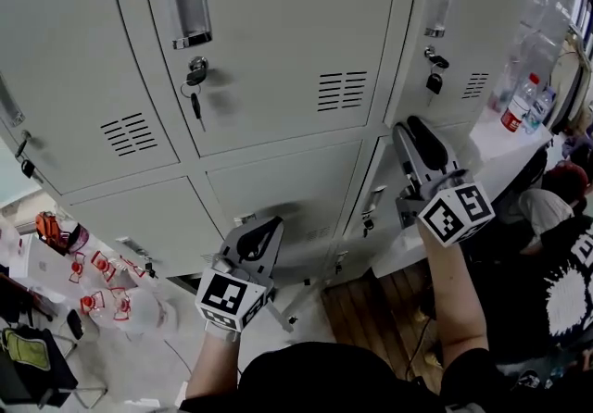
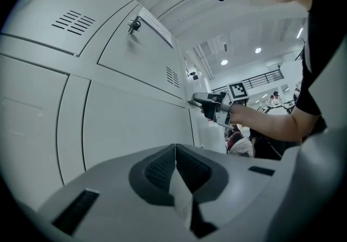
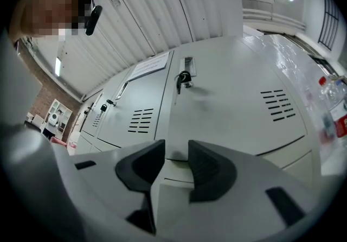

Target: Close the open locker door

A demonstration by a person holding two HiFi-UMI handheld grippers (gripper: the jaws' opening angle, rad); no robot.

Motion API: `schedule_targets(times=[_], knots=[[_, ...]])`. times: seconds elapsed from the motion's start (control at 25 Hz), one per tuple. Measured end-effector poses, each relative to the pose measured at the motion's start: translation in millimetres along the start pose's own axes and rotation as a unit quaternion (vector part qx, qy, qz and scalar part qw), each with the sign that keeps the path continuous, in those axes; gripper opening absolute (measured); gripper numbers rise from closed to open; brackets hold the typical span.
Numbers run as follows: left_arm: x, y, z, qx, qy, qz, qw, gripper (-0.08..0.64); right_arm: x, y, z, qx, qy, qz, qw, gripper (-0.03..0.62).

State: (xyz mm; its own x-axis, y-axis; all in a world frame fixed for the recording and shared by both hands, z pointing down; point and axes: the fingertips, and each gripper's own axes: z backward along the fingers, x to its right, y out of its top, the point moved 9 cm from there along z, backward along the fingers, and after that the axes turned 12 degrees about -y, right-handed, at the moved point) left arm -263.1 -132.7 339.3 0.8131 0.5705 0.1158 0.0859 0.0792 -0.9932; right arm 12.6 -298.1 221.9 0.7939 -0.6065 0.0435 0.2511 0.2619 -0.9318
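A bank of grey lockers (image 1: 278, 41) fills the head view. The lower right door (image 1: 371, 193) looks slightly ajar, its edge standing out from the frame. My right gripper (image 1: 414, 131) is raised in front of that door's top corner with its jaws apart. In the right gripper view its pads (image 3: 209, 167) frame the seam under the upper locker (image 3: 233, 105), with nothing pressed between them. My left gripper (image 1: 264, 235) is held lower, facing the lower middle door (image 1: 287, 184). Its pads (image 2: 160, 167) meet, with nothing in them. The left gripper view shows the right gripper (image 2: 212, 106) at the door's edge.
Keys hang in the upper middle lock (image 1: 196, 76) and a padlock (image 1: 434, 82) on the upper right door. A white table (image 1: 500, 156) with bottles (image 1: 521, 104) stands at the right, with a seated person (image 1: 556, 193) beside it. More red-labelled bottles (image 1: 102, 286) sit at lower left.
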Motion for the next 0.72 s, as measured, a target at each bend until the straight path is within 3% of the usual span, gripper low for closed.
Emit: schedule_targets(times=[0.72], knots=[[-8, -6, 21, -0.001, 0.007, 0.013, 0.9999, 0.023, 3, -5, -13, -0.025, -0.031, -0.008, 0.999, 0.11]])
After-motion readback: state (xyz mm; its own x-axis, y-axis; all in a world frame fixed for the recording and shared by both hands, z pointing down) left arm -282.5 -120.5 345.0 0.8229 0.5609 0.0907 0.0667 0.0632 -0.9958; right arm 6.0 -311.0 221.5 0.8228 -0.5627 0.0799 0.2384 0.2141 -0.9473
